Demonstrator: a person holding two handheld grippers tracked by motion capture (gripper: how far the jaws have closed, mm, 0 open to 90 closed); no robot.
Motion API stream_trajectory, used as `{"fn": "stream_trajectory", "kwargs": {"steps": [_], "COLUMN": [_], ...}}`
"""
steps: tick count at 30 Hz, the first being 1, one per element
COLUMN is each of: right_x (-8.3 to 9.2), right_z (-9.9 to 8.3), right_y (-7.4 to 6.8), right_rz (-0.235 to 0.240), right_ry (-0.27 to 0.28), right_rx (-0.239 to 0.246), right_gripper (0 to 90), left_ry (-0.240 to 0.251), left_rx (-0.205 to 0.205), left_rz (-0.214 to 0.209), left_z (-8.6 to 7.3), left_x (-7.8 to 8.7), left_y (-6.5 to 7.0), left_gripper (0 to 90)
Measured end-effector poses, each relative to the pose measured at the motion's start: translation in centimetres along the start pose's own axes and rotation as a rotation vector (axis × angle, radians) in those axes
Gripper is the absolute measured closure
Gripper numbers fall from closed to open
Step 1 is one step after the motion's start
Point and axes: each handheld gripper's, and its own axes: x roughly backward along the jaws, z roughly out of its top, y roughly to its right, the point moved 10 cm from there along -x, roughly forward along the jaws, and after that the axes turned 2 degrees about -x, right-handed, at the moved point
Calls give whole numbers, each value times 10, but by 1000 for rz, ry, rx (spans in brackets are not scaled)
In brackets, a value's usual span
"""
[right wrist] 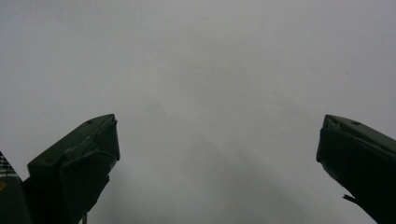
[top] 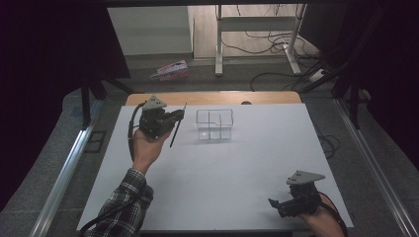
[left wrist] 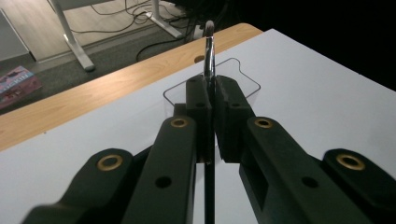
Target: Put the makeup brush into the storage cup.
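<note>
White sheeting covers the table [top: 237,173] across the middle of the high view, with a strip of bare wood [top: 217,97] showing along its far edge in the upper centre. Near that edge, just above centre frame, stands a clear divided organiser [top: 215,124]. Left of it, the left gripper [top: 174,118] is held up in a hand with a plaid sleeve [top: 123,202], its jaws clamped on a thin dark brush [top: 177,125] that slants down toward the table. At the lower right the right gripper [top: 276,205] hangs low over the sheet near the front edge. Beyond the table, in the upper part of the frame, lie grey floor, a pink-printed box [top: 170,71], white desk legs [top: 257,34] and loose black cables [top: 276,44]; both sides are dark. In the left gripper view the two black jaws meet at centre frame around the brush [left wrist: 209,60], whose shaft runs from the bottom edge up past the pads to a tip near the top, with the clear organiser [left wrist: 243,77] right behind the jaws. The wood strip [left wrist: 107,88] crosses the upper left, and floor, cables and the pink box [left wrist: 16,84] sit in the upper left corner. In the right gripper view the jaws stand wide apart at the lower left and lower right corners over plain white sheet [right wrist: 210,84], nothing between them.
</note>
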Motion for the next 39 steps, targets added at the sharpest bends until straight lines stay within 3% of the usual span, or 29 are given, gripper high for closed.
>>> {"fn": "stream_trajectory", "kwargs": {"steps": [12, 39], "right_x": [-1, -2], "right_z": [-1, -1], "right_y": [-1, -2], "right_rz": [6, 15], "right_ry": [-7, -12], "right_rx": [6, 9], "right_gripper": [0, 0], "left_ry": [37, 74], "left_rx": [22, 3], "left_rz": [-3, 23], "left_z": [12, 37], "left_x": [-10, -38], "left_y": [-5, -13], "left_gripper": [860, 860]}}
